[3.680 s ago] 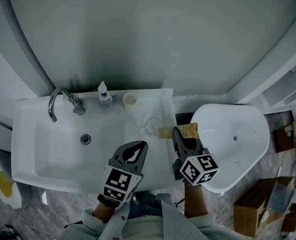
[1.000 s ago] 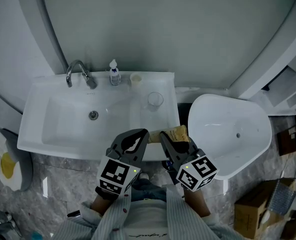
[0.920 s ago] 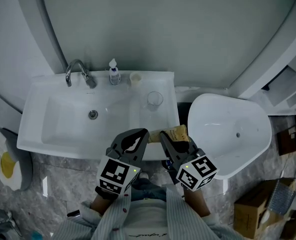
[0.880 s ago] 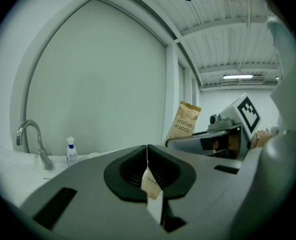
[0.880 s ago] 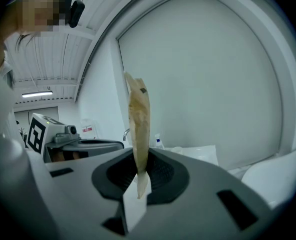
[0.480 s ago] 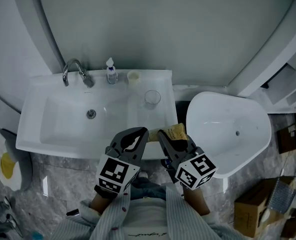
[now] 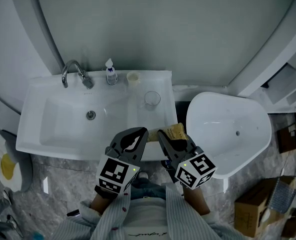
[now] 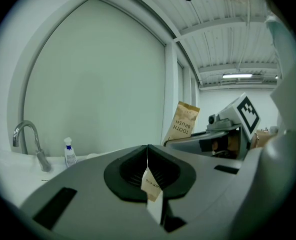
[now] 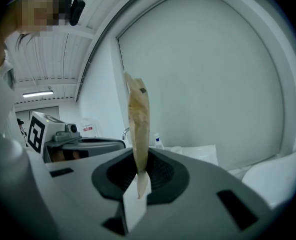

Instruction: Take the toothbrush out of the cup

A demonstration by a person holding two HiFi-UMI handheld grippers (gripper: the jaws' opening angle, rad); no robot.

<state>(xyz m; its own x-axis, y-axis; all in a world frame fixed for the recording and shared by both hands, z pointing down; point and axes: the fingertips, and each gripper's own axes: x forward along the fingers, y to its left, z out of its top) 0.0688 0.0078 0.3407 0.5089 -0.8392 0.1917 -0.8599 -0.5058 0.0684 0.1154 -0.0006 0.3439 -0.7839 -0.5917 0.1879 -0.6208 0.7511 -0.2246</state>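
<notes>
Clearly, in the head view, the tan kraft-paper toothbrush packet [image 7: 176,131] is out of the clear glass cup [image 7: 152,98]. That cup stands on the far right of the white sink counter [image 7: 160,116], apart from both grippers. The right gripper [image 7: 167,137] holds the packet near the counter's front edge, with the left gripper [image 7: 136,134] just beside it on the left.

In the left gripper view, the jaws press together on a small tan printed paper scrap [image 8: 151,184].

In the right gripper view, the jaws pinch the packet's thin lower edge and it rises upright.

The removal looks nearly done. A firm pinch matters, since thin paper could slip. The brush inside is hidden, and I cannot tell where the scrap came from.
</notes>
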